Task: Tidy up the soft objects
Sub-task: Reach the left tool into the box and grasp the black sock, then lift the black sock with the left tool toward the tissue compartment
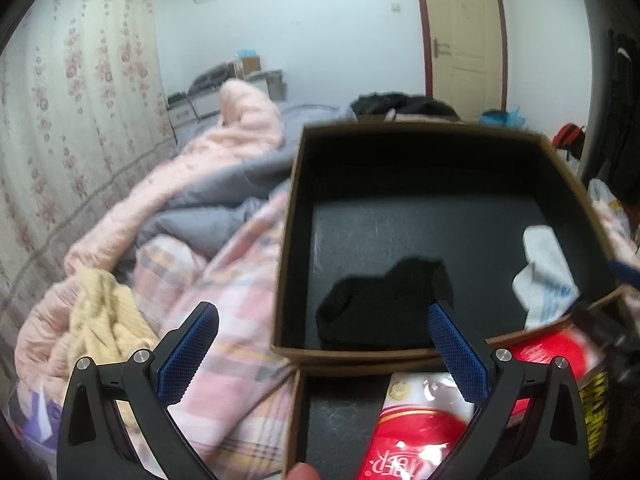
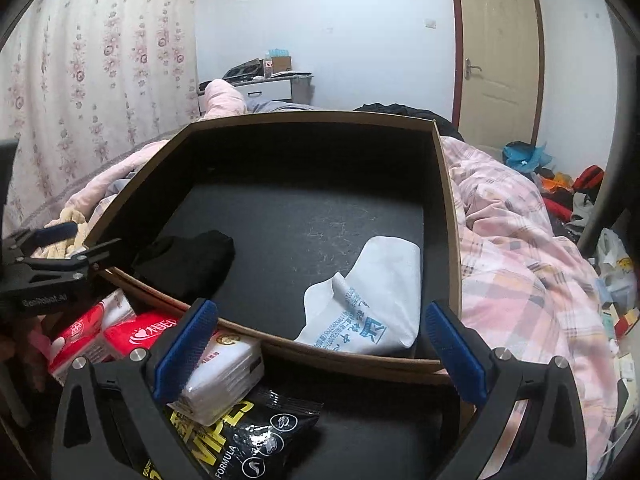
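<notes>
The left gripper (image 1: 324, 328) was held wide apart and empty at the near wall of the cardboard box (image 2: 446, 208). Inside, a black sock (image 2: 188, 262) lay at 9 o'clock and a white packet (image 2: 376, 296) at 5 o'clock, well apart. The right gripper (image 2: 320, 326) was likewise spread wide, empty, above red tissue packs (image 2: 120, 332).

Hidden and cropped at the box's near edge

In the left wrist view the red packet (image 1: 404, 440) runs off the bottom edge, its lettering only partly legible, and the whole view is motion-blurred. A fingertip (image 1: 302, 472) is cut by the same edge. In the right wrist view the black pouch (image 2: 248, 440) is cropped below and partly covered by the white tissue pack (image 2: 224, 376); the left gripper (image 2: 76, 252) is cropped at the left edge.
</notes>
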Available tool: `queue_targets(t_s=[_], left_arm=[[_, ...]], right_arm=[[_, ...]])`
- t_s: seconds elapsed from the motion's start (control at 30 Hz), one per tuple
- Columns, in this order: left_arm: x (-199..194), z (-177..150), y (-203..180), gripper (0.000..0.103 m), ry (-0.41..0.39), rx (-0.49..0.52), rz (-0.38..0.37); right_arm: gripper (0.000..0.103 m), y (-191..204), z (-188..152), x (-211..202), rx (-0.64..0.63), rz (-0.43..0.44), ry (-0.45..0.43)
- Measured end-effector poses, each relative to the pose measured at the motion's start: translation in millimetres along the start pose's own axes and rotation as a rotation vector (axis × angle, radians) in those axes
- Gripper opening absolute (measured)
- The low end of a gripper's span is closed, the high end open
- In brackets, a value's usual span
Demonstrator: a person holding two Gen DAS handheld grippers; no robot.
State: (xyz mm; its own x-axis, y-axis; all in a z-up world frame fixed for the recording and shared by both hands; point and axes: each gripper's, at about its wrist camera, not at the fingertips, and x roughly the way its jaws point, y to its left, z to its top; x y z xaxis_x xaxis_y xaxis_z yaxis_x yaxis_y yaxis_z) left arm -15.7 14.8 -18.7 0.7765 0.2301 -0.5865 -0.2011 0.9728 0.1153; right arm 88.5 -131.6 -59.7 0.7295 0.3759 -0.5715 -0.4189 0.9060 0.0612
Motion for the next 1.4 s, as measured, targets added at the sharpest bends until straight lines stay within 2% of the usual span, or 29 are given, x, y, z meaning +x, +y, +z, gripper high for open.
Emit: queue_targets(t_s=[0.1, 0.17, 0.2, 0.23, 0.27, 0.3, 0.37, 0.43, 0.47, 0.53, 0.6, 0.83, 0.97, 1.07, 1.1, 1.13, 1.27, 1.4], left_arm=[[-23, 19, -4, 0.103, -0.047, 0.019, 0.013], [-31, 34, -11, 0.103, -0.052, 0.042, -0.021], [-29, 42, -17, 0.103, -0.027, 0.057, -0.079], [-21, 50, -25, 0.103, 0.035, 0.080, -0.181], [-12, 56, -30, 0.103, 0.094, 0.097, -0.252], [4, 62, -38, 0.102, 0.191, 0.115, -0.308], [34, 70, -51, 0.091, 0.332, 0.143, -0.292], [60, 75, -59, 0.076, 0.433, 0.162, -0.282], [74, 76, -60, 0.074, 0.496, 0.154, -0.287], [99, 73, -59, 0.071, 0.601, 0.127, -0.248], [110, 69, -59, 0.071, 0.641, 0.128, -0.220], [135, 46, -68, 0.070, 0.786, 0.141, -0.243], [137, 45, -71, 0.064, 0.783, 0.149, -0.211], [134, 54, -69, 0.042, 0.740, 0.144, -0.194], [134, 57, -68, 0.028, 0.729, 0.141, -0.187], [134, 60, -65, 0.022, 0.718, 0.134, -0.183], [128, 69, -55, 0.019, 0.651, 0.058, -0.239], [114, 77, -51, 0.019, 0.608, 0.051, -0.265]], right_arm=[[0.102, 2, 1, 1, -0.005, 0.000, 0.003], [0.103, 3, 1, 2, -0.013, -0.006, 0.010], [0.103, 7, 0, 4, -0.043, -0.028, 0.025], [0.103, 15, 0, 9, -0.090, -0.079, 0.047], [0.103, 21, -1, 13, -0.120, -0.115, 0.062], [0.102, 27, -2, 16, -0.152, -0.151, 0.075], [0.102, 29, -3, 17, -0.162, -0.157, 0.073], [0.103, 26, -2, 16, -0.149, -0.142, 0.072], [0.103, 26, -2, 17, -0.150, -0.143, 0.072], [0.103, 24, -2, 18, -0.151, -0.146, 0.073], [0.103, 22, -1, 18, -0.151, -0.145, 0.073], [0.103, 21, 0, 17, -0.152, -0.146, 0.074], [0.103, 25, 0, 18, -0.166, -0.152, 0.078], [0.103, 25, 0, 18, -0.171, -0.157, 0.080], [0.103, 25, 0, 18, -0.170, -0.156, 0.080], [0.103, 24, 0, 19, -0.170, -0.156, 0.080], [0.103, 25, 1, 20, -0.169, -0.156, 0.079], [0.103, 27, 1, 19, -0.170, -0.156, 0.078]])
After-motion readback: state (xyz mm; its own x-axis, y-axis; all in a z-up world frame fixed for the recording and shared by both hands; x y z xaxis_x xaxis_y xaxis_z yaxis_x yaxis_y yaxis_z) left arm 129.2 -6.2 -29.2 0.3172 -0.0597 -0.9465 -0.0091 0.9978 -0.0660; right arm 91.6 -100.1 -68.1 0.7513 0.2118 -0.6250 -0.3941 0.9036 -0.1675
